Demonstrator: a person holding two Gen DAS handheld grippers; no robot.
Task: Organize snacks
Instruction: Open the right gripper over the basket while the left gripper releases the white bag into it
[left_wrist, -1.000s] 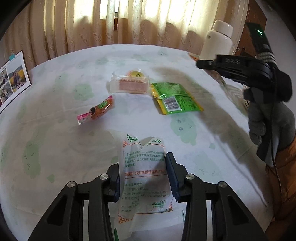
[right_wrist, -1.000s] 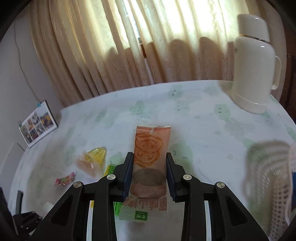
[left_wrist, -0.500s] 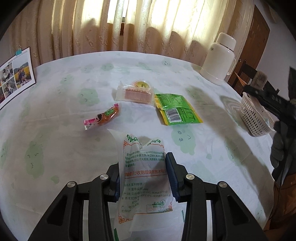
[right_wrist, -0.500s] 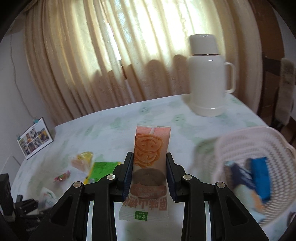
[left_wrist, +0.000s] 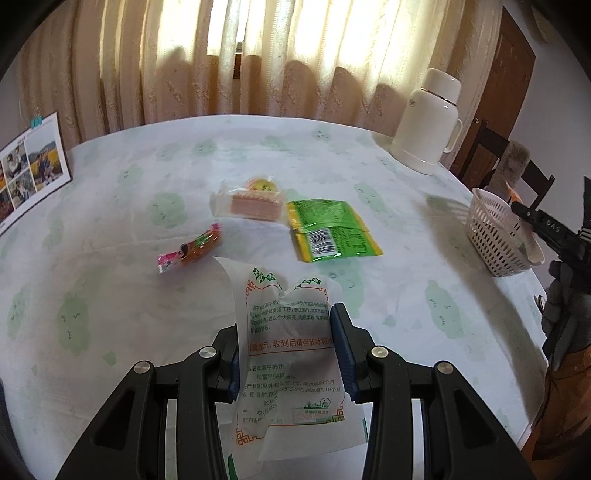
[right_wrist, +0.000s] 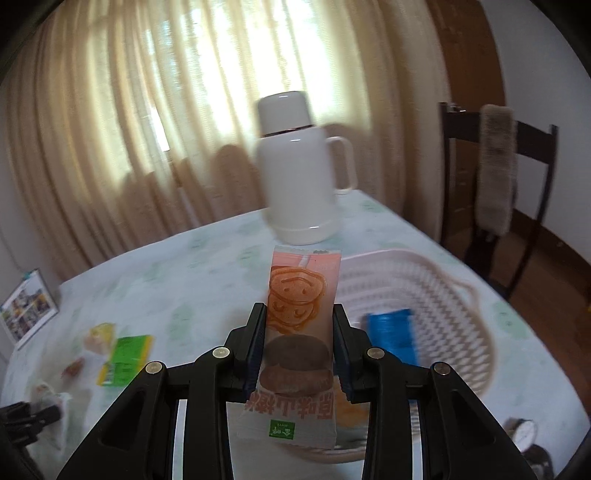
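The white basket (right_wrist: 436, 295) is taken as the landmark; it stands near the table edge, on the side of the white thermos (right_wrist: 301, 170).

Some snacks are already collected in the basket: a blue packet (right_wrist: 393, 332) is seen lying inside, and something orange-yellow below it, which cannot be named because it is blurred and partly hidden.

An orange snack packet (right_wrist: 297, 332) with smiling faces printed on it is carried in the right gripper (right_wrist: 300, 321), just at the near rim of the basket and above it. The jaws of this gripper are opening at this moment, with the packet between them; the pads seem to touch its sides, so it is judged that the release is only starting and the packet is not yet dropped.

A white pouch (left_wrist: 291, 347) with printed text is clamped firmly in the left gripper (left_wrist: 286, 339), well apart from the basket, over the middle of the table.

Three snacks are left on the tablecloth (left_wrist: 110, 295), all well apart from the basket: a green packet (left_wrist: 332, 230) nearest to it, a clear-wrapped wafer (left_wrist: 251, 199) just beyond that, and a small pink-and-orange candy (left_wrist: 192, 251) farthest away.

It is judged that the task is about halfway: two packets are in hand, and three must be still fetched.
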